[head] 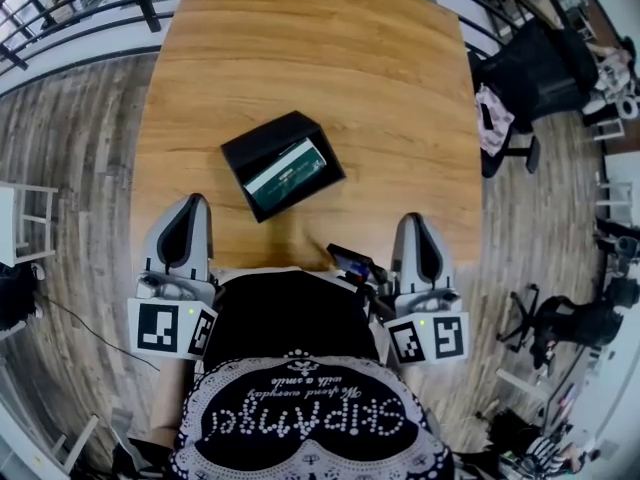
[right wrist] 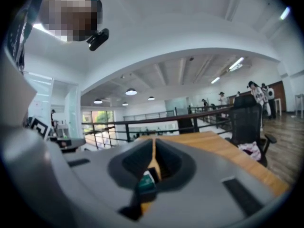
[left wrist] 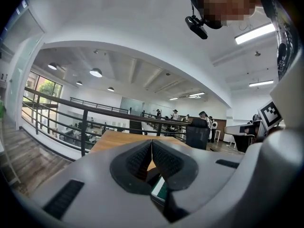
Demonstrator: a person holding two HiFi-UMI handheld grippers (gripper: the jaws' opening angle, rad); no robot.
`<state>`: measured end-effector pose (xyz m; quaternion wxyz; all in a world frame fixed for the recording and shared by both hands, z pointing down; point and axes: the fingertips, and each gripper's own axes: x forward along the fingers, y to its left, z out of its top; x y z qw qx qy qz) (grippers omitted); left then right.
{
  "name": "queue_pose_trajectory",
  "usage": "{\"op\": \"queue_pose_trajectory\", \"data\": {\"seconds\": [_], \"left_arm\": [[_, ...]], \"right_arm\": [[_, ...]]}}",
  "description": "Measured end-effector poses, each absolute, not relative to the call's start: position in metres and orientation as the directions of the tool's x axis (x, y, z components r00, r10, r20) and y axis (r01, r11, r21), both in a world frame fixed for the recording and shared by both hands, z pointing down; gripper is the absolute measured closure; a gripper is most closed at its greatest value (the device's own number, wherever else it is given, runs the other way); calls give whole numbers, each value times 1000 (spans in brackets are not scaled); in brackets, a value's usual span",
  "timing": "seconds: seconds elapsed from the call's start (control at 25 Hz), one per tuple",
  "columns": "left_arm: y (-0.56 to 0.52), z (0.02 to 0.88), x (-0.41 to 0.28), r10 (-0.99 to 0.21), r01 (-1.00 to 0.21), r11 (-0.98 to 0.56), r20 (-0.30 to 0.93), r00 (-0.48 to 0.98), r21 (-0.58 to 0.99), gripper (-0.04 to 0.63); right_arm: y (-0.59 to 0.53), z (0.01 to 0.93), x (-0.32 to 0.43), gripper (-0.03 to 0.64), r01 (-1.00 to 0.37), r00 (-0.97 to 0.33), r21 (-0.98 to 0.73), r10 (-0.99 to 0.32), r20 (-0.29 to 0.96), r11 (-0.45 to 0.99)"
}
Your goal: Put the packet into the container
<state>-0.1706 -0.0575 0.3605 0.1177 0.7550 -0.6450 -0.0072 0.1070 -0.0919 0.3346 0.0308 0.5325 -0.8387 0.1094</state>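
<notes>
A black metal railing (head: 70, 28) runs along the floor edge at far left, beyond the light brown wooden desk (head: 320, 58). The left hand-held gripper (head: 193, 202), grey with black ribbed pads, hangs over the near left edge of the desk. In the left gripper view its jaws (left wrist: 151, 144) are pressed together at the tips and grip nothing.

To its right and farther up the desk sits the open black rectangular container (head: 265, 133), turned at an angle to the desk edge. The green and white packet (head: 287, 173) lies flat inside it, along the wall nearest the person. The container is ahead of both hand-held grippers, roughly between them and a little closer to the left one, and touches neither. In the left gripper view the packet (left wrist: 160, 191) shows in the hollow below the closed tips, not between the pads.

The right hand-held gripper (head: 416, 220) hovers over the near right edge of the desk, well apart from the container. In the right gripper view its jaws (right wrist: 153, 144) stand together with only a thin slit between them, holding nothing. The packet (right wrist: 142, 179) shows as a green patch low in the hollow.

A black office chair (head: 530, 73) stands by the desk's right side.
</notes>
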Motion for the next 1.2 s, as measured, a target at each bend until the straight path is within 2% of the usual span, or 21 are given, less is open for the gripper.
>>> {"op": "queue_pose_trajectory", "data": {"seconds": [0.52,1.2], "left_arm": [[-68,361,-156,-963,-961,-185,156,219,207,566],[-74,359,-143,-946,-956,-247,175,273,160,565]], "right_arm": [[-98,337,109,577,-905,-421,-152,-888,186,397],[-96,340,118,578,-913,-401,-159,-897,185,375]]}}
